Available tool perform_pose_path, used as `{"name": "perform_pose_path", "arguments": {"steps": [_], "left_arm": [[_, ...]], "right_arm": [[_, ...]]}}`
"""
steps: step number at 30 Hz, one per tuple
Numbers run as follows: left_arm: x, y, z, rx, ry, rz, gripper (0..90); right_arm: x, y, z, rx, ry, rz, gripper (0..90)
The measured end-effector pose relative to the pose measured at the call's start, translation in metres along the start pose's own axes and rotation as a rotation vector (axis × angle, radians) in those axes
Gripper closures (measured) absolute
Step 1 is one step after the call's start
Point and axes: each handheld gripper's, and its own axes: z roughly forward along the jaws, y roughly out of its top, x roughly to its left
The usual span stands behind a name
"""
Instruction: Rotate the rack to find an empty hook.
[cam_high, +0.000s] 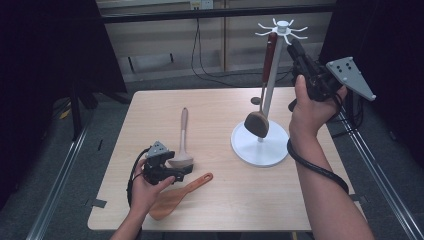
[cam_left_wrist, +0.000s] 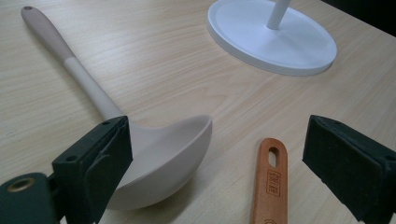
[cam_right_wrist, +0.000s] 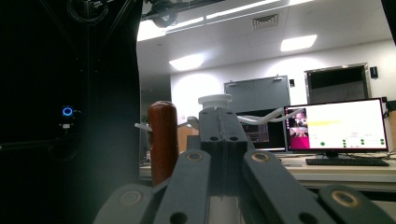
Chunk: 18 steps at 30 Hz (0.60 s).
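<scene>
On the bench's (cam_high: 225, 210) right half I log a white rack (cam_high: 272, 85): round base, slim post, hook crown, with a red-brown-handled spoon (cam_high: 263, 95) hanging from a hook, dark bowl low by the base. My right gripper (cam_high: 296, 50) is raised beside the crown, jaws closed together and empty, just beside that handle. My left gripper (cam_left_wrist: 215, 163) rests low, jaws wide apart, between a beige ladle (cam_left_wrist: 154, 154) and an orange wooden spatula (cam_left_wrist: 271, 182).
</scene>
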Motion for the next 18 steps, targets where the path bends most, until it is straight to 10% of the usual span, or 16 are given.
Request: {"name": "perform_pose_path", "arguments": {"steps": [18], "left_arm": [[-0.0010, 0.0002, 0.0006, 0.001, -0.009, 0.000, 8.0]], "right_arm": [[0.0068, 0.0001, 0.0019, 0.010, 0.032, -0.011, 90.0]]}}
